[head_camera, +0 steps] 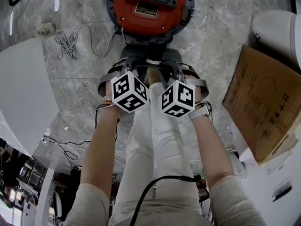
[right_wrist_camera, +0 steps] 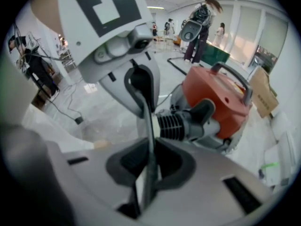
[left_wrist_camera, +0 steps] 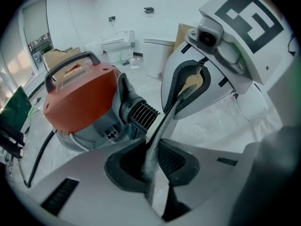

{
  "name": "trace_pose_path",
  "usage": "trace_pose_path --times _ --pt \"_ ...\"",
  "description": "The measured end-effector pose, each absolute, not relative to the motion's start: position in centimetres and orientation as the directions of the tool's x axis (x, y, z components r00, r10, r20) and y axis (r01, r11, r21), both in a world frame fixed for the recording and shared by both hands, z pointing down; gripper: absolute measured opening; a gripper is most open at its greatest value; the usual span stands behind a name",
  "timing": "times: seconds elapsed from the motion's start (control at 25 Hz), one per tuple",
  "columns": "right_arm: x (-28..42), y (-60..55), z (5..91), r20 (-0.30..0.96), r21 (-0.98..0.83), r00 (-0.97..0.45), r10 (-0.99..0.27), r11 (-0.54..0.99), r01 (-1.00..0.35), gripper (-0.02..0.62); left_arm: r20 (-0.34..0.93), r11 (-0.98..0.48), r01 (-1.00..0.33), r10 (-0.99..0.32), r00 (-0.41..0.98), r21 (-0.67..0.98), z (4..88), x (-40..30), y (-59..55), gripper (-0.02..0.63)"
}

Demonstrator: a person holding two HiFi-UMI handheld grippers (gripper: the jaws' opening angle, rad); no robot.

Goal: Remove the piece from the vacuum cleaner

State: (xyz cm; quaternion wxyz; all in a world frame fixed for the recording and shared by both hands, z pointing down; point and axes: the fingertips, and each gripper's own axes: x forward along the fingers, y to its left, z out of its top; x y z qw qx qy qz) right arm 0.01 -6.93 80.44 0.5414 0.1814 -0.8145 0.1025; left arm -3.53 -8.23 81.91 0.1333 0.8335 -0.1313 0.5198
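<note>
Vacuum cleaner (head_camera: 149, 8): grasp stage. Left gripper (left_wrist_camera: 150, 160) and right gripper (right_wrist_camera: 149, 169) fingers clamp one thin strip (left_wrist_camera: 163, 125) beside its ribbed connector (left_wrist_camera: 141, 117); the next move probably calls for an even outward pull.

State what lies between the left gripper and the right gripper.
A thin grey strip spans it, clamped by left gripper and right gripper; both gripper views show it.

- The vacuum cleaner (head_camera: 149, 6) stands on the floor (head_camera: 80, 74) ahead of both grippers.
- The left gripper (left_wrist_camera: 151, 166) and right gripper (right_wrist_camera: 149, 171) sit side by side, with a strip (left_wrist_camera: 162, 126) clamped between them.
- Cardboard (head_camera: 261, 100) lies to the right and a cable coil (head_camera: 66, 44) to the left.
</note>
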Motion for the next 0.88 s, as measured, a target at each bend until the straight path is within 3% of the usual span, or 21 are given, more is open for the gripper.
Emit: trace_pose_path --times 0.28,0.88 --pt "-0.6 -4.7 80.4 0.914 0.059 -0.361 -0.185 0.941 -0.333 0.044 0.908 -0.947 -0.317 -0.082 0.411 0.058 81.8 -4.1 -5.9 0.075" --pt "-2.7 -0.8 78.0 0.905 0.068 -0.386 -0.177 0.958 -0.278 0.044 0.901 -0.908 -0.417 -0.149 0.408 0.039 79.5 -6.3 -1.7 0.074"
